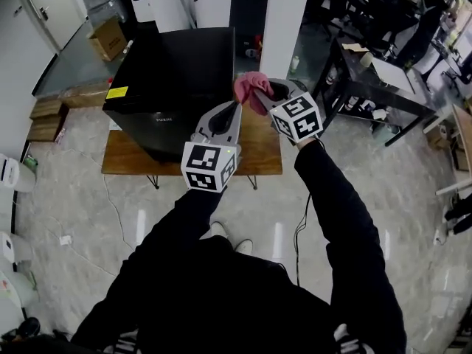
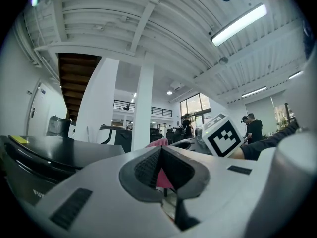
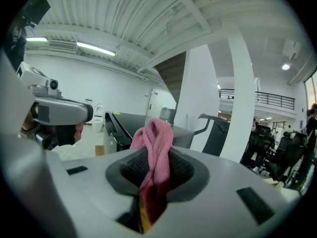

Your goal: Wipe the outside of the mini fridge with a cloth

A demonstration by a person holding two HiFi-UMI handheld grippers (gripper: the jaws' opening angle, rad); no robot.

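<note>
A black mini fridge [image 1: 169, 80] stands on a low wooden table [image 1: 262, 153]. My right gripper [image 1: 269, 91] hovers just off the fridge's right top edge, shut on a pink cloth [image 1: 251, 88] that bunches out past its tips. In the right gripper view the cloth [image 3: 154, 143] hangs between the pads of that gripper [image 3: 153, 157], with the fridge [image 3: 129, 125] behind. My left gripper [image 1: 234, 109] is shut with nothing in it, close beside the cloth and the fridge's right side. In the left gripper view its tips [image 2: 161, 150] meet, and the cloth [image 2: 157, 143] shows just beyond them.
A white pillar [image 1: 284, 21] rises behind the table. A dark desk [image 1: 369, 80] with clutter stands at the right, and a cardboard box [image 1: 109, 37] sits behind the fridge at the left. Wooden crates [image 1: 46, 118] lie on the tiled floor at the left.
</note>
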